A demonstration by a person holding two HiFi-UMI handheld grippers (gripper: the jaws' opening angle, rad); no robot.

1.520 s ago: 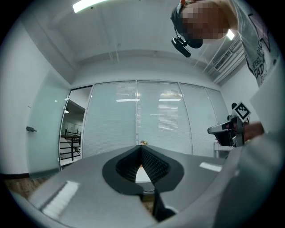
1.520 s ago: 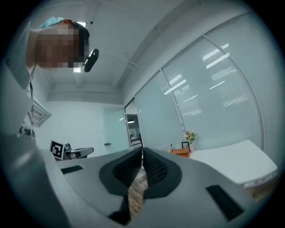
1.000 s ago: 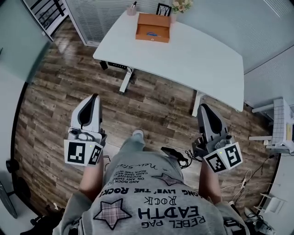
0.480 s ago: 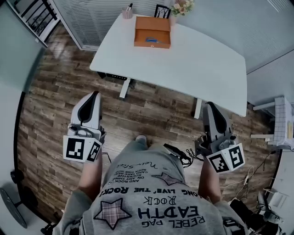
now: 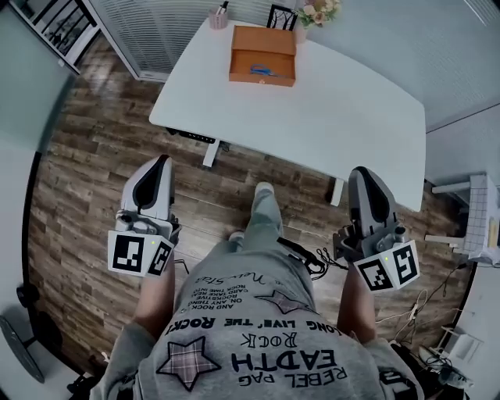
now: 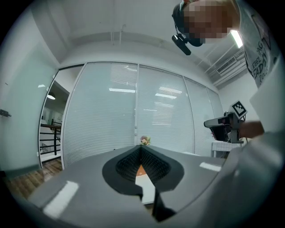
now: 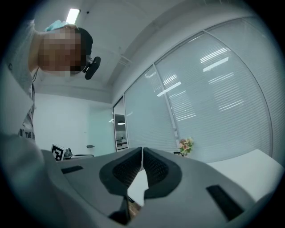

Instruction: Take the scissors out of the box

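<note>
Head view: scissors lie left-to-right in the box; left gripper and right gripper fingers together, empty.

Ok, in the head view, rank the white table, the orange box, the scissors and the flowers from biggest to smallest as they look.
1. white table, largest by far.
2. orange box.
3. flowers and scissors: both tiny, too close to rank.

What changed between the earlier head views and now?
The person is walking toward the table: a shoe has swung forward, and the table with the box fills slightly more of the head view. The left gripper and right gripper are carried along, still shut and empty. Nothing was taken hold of; the scissors still lie in the box.
</note>
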